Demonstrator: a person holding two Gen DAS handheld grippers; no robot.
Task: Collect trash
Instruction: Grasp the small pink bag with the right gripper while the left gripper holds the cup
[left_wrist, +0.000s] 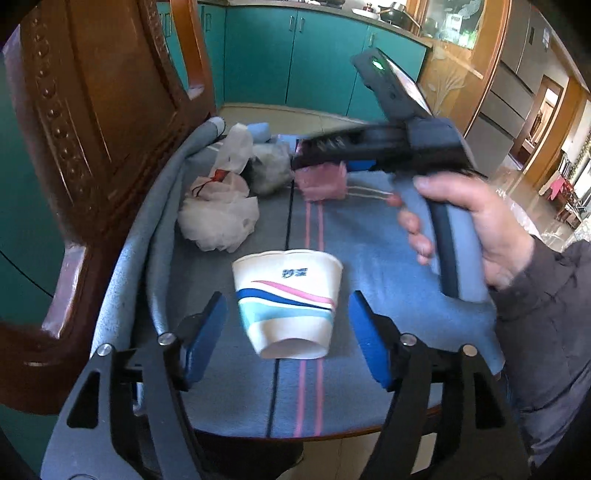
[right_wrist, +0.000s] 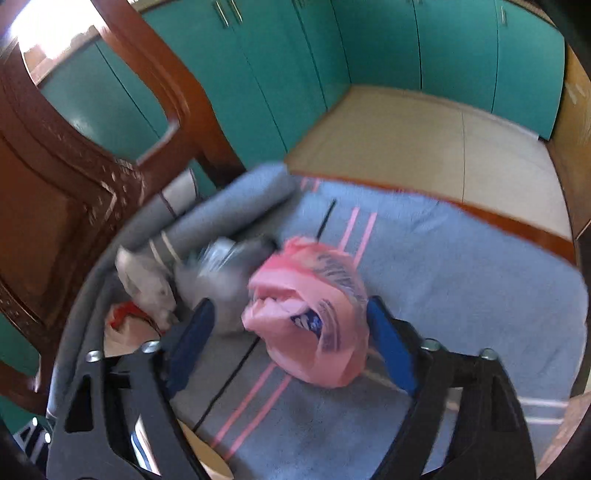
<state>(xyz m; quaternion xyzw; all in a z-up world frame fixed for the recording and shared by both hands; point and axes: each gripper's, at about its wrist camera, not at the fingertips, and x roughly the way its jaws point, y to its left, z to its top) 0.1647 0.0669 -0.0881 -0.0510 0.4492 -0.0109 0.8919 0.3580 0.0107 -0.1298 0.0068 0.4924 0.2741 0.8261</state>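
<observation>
A white paper cup (left_wrist: 290, 304) with blue, teal and pink stripes lies on its side on a blue blanket (left_wrist: 369, 240) that covers a chair seat. My left gripper (left_wrist: 288, 334) is open with the cup between its blue pads, not touching. My right gripper (right_wrist: 291, 338) is open around a crumpled pink plastic bag (right_wrist: 310, 314); the right pad is at the bag's edge. In the left wrist view the right gripper (left_wrist: 317, 155) hangs over the pink bag (left_wrist: 321, 182). White plastic bags (left_wrist: 218, 210) and grey crumpled trash (left_wrist: 269, 166) lie at the back left.
The carved wooden chair back (left_wrist: 92, 147) rises on the left. Rolled blanket folds (left_wrist: 184, 166) line the seat's left edge. Teal cabinets (left_wrist: 295, 55) and beige floor (right_wrist: 424, 140) lie beyond the seat. The seat's wooden front edge (left_wrist: 332, 434) is near me.
</observation>
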